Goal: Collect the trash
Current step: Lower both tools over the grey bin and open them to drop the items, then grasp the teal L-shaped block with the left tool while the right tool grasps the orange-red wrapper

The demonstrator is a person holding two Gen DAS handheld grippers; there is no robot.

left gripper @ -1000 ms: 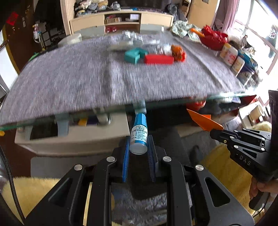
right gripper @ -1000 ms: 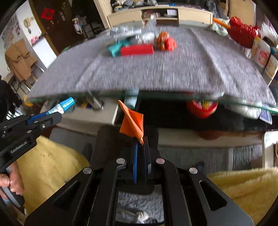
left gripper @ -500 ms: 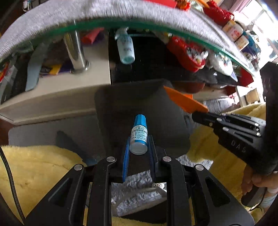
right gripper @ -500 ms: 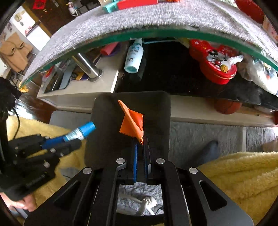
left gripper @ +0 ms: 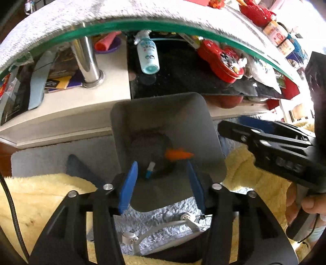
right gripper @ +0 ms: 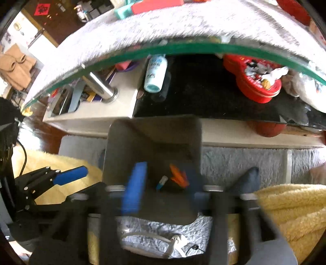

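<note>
While both tools hang nose-down over the grey bin (left gripper: 212, 130), each stands released with nothing between its blue pads; their jaws have just been opening. Left tool (left gripper: 162, 183) is poised over the bin's near rim, right tool (right gripper: 163, 193) likewise from its own side, motion-blurred.

Trash now lies on the bin floor: the small blue-capped bottle (left gripper: 149, 172) directly below the left tool, long axis running roughly from near wall to far wall, and the orange wrapper (left gripper: 178, 155) just beside it, toward the right tool. Whether the two touch is unclear.

More trash sits on the bench (right gripper: 142, 36) above and beyond the bin: a red box (right gripper: 156, 5) and a teal piece (right gripper: 122, 11), well apart from both tools. Neither hand looks clearly nearer.

Only the right view shows those bench items; the left view shows the person's hand (left gripper: 301, 205) on the right tool's handle.
</note>
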